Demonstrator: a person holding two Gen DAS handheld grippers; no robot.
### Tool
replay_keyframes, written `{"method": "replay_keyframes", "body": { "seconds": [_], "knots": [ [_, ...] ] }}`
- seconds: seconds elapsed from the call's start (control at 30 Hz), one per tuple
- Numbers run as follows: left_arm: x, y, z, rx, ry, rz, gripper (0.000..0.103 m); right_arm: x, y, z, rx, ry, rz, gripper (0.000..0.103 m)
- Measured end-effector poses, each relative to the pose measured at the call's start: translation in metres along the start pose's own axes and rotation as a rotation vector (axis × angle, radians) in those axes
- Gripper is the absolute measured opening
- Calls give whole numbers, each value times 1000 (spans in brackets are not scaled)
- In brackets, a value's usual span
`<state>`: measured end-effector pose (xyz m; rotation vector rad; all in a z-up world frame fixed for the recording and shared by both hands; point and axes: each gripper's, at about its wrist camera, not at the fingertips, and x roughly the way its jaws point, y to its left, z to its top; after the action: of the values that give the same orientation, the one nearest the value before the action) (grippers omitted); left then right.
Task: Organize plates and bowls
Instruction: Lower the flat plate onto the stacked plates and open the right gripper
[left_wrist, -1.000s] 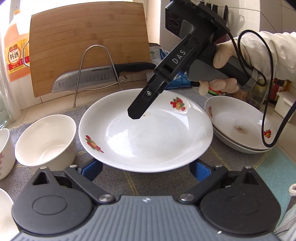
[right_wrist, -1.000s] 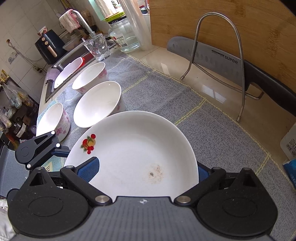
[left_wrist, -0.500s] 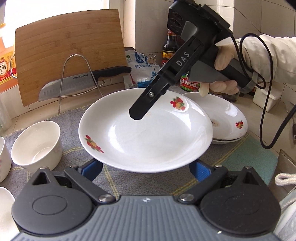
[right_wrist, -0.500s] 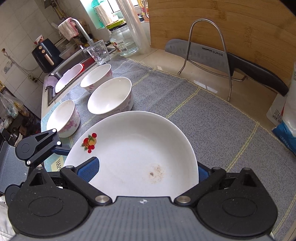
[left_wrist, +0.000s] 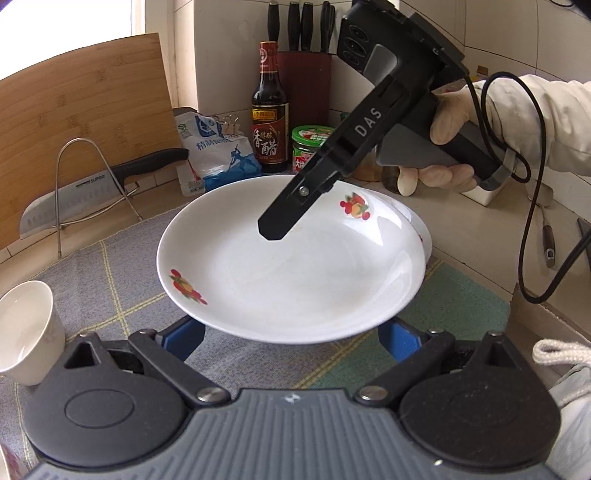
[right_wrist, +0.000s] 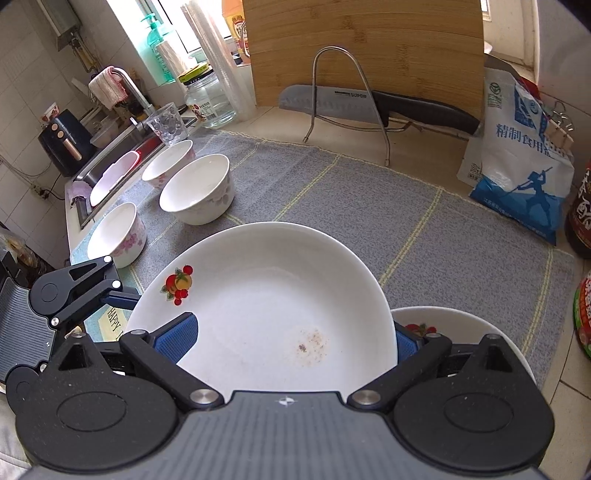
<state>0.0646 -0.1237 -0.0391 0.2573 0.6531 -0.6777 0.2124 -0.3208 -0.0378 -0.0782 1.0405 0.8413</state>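
At the far left of the right wrist view, a sink with a faucet draped in a cloth sits beside the grey mat. Three white bowls with pink flower prints stand on the mat's left part: the near bowl, the middle bowl and the far bowl, close together, the far and middle ones just beside each other. A clear tumbler and a glass jar stand behind them.

Further right, a bamboo cutting board leans against the wall with a wire rack in front of it, and a Supor knife lies across the rack.

In the middle, the white plate with fruit decals is held off the mat by both tools. The left gripper has its blue pads wide apart, one at each side under the plate's near rim; whether they press the plate I cannot tell. The right gripper likewise shows a blue pad at each side of the plate's rim (its clamping cannot be confirmed either). In the left wrist view, one black finger of the right tool reaches down over the plate's inside.

Right of the held plate, a stack of plates rests on the mat, partly beneath it. Behind stand a salt bag, a vinegar bottle and a green-lidded jar. A gloved hand grips the right tool's handle.
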Motion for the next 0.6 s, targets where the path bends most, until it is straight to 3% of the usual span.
{"method": "replay_keyframes", "body": {
  "seconds": [0.6],
  "knots": [
    [42,-12,18,74,41,-128,99,-35,-50,-51,143,-37,-68,103]
  ]
}}
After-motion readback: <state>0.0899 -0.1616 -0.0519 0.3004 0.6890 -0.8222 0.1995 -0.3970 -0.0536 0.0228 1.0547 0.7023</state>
